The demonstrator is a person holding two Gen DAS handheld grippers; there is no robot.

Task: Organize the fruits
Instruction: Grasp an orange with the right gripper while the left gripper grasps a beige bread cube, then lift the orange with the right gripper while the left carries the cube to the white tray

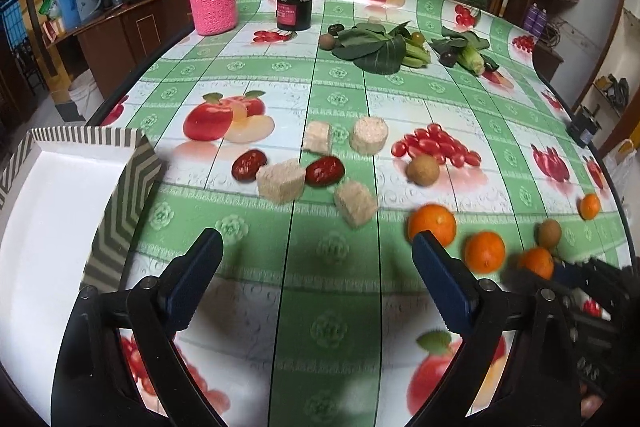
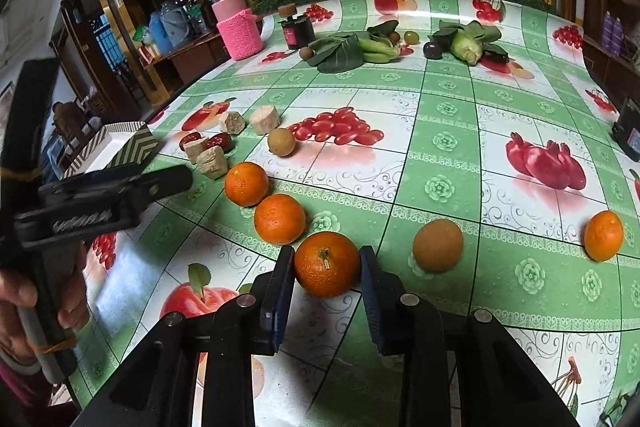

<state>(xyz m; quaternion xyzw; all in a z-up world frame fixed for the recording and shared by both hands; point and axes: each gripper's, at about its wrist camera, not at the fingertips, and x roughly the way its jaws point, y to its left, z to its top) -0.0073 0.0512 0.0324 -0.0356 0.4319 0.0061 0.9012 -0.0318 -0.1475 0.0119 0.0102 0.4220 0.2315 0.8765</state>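
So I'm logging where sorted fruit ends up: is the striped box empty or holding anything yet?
Empty as far as visible: the striped box shows only bare white floor in the left wrist view; its near end is out of frame.

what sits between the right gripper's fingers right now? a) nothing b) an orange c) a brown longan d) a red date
b: in the right wrist view the right gripper has an orange between its two fingers, which sit against the fruit's sides, while the brown longan lies apart to the right on the table.
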